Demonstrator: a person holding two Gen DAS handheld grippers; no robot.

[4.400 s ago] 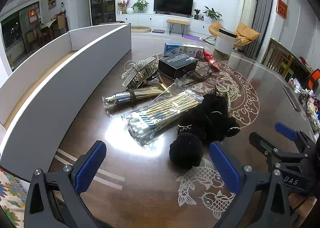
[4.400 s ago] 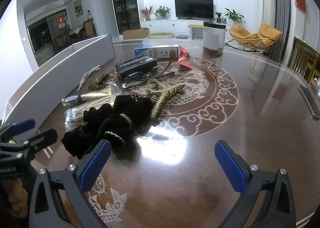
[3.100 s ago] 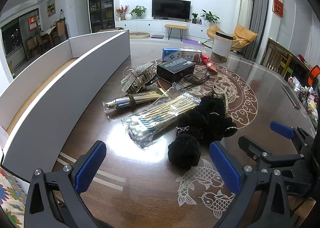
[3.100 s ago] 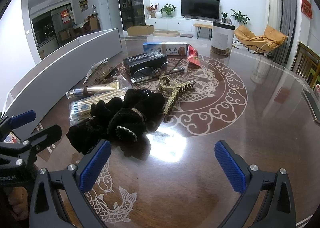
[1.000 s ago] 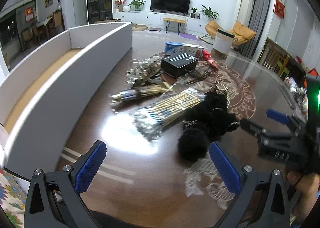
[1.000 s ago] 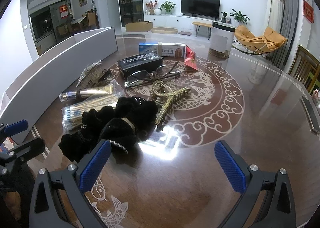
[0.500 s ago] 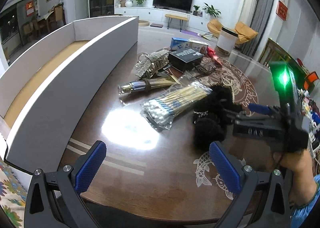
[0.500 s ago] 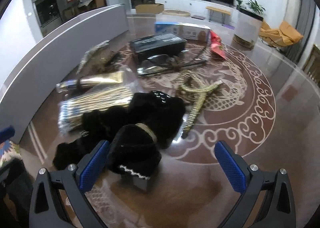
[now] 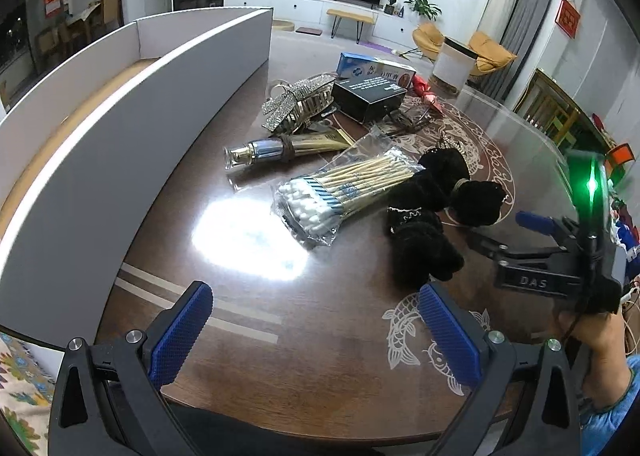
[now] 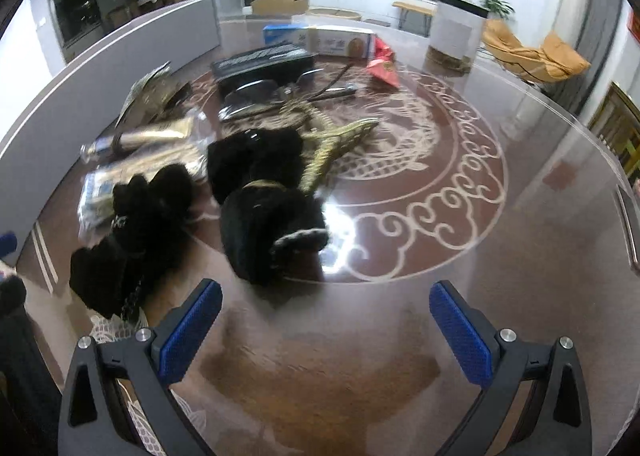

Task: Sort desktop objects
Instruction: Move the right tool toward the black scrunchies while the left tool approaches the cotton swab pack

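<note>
My right gripper (image 10: 320, 332) has its fingers spread wide and holds nothing. It sits low, just in front of the black fluffy hair ties (image 10: 272, 228) near the middle of the bench (image 10: 520, 223). My left gripper (image 9: 316, 332) also has spread fingers and holds nothing, near the bench's front edge.

The hair ties lie in a heap and touch each other. I think if I pinch one, another may drag along. The right view is blurry too, so I could miss and push the heap into the gold hair clip (image 10: 336, 143) beside it.

I count one bag of cotton swabs (image 9: 340, 187), one tube (image 9: 280, 145), one black box (image 9: 368, 93), one blue box (image 9: 372, 69), one pair of glasses (image 10: 260, 89) and one long white box (image 9: 120, 115) along the left edge. The hair ties look like three or four; I cannot tell.
</note>
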